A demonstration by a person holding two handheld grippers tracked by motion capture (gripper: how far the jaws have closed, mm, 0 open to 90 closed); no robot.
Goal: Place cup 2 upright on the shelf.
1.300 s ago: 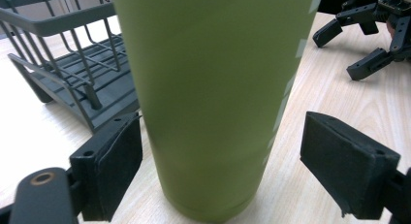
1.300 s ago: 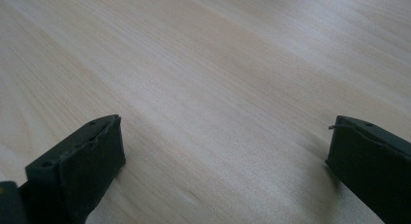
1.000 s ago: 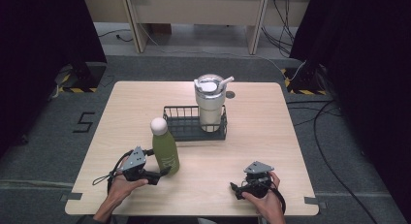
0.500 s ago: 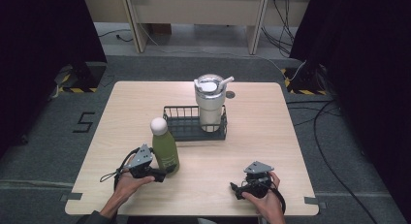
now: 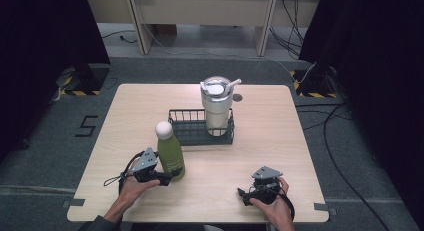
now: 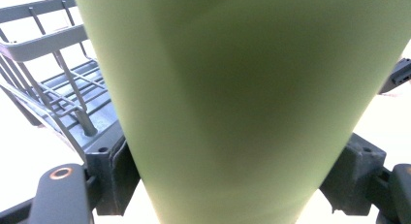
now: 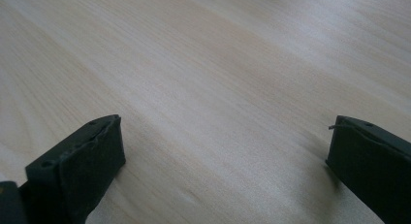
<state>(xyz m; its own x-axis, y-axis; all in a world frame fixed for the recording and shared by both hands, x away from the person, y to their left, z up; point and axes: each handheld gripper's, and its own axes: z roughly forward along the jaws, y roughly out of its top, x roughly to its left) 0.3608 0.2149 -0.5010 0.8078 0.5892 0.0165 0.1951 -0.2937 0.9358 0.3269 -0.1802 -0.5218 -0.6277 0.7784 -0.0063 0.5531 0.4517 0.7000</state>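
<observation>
A green bottle (image 5: 171, 153) with a white cap stands upright on the wooden table (image 5: 280, 141), just in front of the black wire basket (image 5: 195, 112). My left gripper (image 5: 167, 177) has just been closing and is now shut on the bottle's lower body. In the left gripper view the bottle (image 6: 232, 88) sits between both black jaws of that gripper (image 6: 232, 185), which press on its sides. My right gripper (image 5: 243, 195) rests near the table's front edge. Its jaws stand open (image 7: 223, 161) over bare wood, with nothing between them.
A white tumbler (image 5: 216, 103) with a lid and straw stands in the right part of the basket. The basket's wire wall (image 6: 43, 44) is close behind the bottle. Cables lie on the floor at the right.
My left gripper has edged a little to the right, in on the bottle, and its jaws have closed on it. The right hand and gripper have kept still.
</observation>
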